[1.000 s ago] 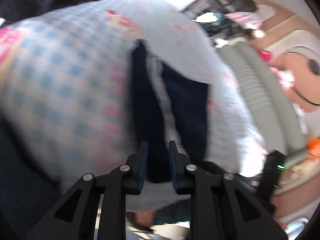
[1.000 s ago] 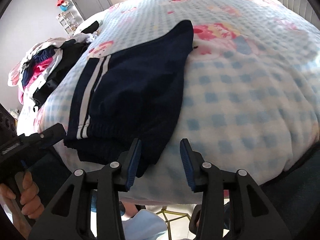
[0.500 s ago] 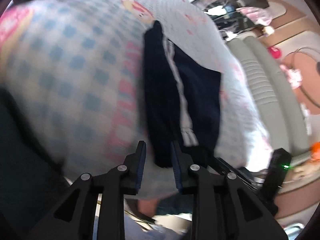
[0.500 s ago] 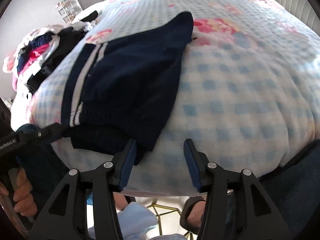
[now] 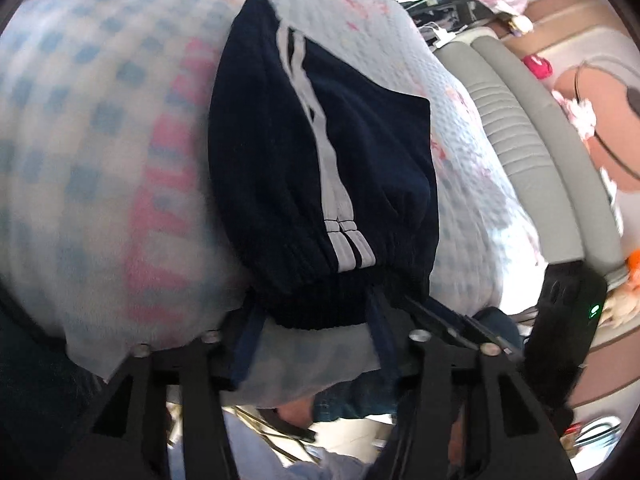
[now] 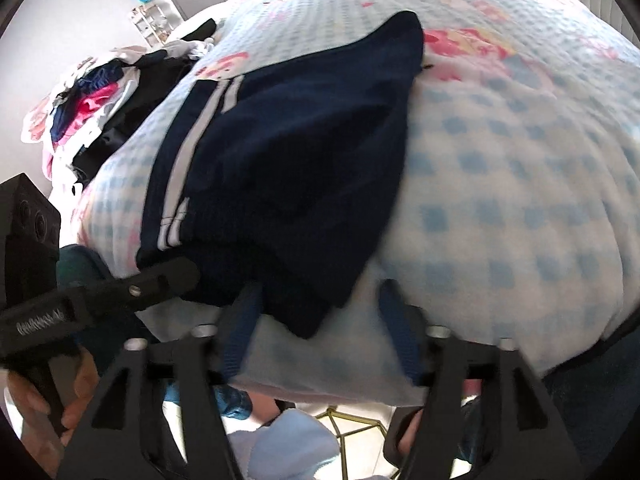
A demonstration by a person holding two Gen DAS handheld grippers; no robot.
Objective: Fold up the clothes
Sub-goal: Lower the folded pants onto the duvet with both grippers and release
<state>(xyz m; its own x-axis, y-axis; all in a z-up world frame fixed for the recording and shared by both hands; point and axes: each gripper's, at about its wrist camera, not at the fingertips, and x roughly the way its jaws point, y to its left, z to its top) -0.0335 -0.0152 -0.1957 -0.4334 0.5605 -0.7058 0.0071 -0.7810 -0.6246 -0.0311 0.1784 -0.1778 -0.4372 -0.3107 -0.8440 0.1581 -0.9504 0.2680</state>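
A navy garment [image 5: 320,160] with two white side stripes lies folded on the bed's blue-check blanket [image 5: 100,140], its elastic band at the near edge. My left gripper [image 5: 314,320] is at that band with its jaws opening. The band fills the gap between the blue pads, and I see no pinch. In the right wrist view the same garment [image 6: 288,152] has its near corner hanging over the bed edge. My right gripper [image 6: 320,308] straddles that corner, jaws closing, with a gap left at the right pad. The left gripper [image 6: 160,276] shows beside it.
A pile of mixed clothes [image 6: 92,100] lies at the bed's far left. A grey padded headboard [image 5: 540,140] runs along the right of the left wrist view. A hand [image 6: 24,392] holds the left gripper's handle. Tiled floor [image 6: 360,440] lies below the bed edge.
My left gripper has dropped toward the garment's elastic band and its jaws have spread wider. The right gripper has barely shifted; the garment's corner now sits lower between its fingers.
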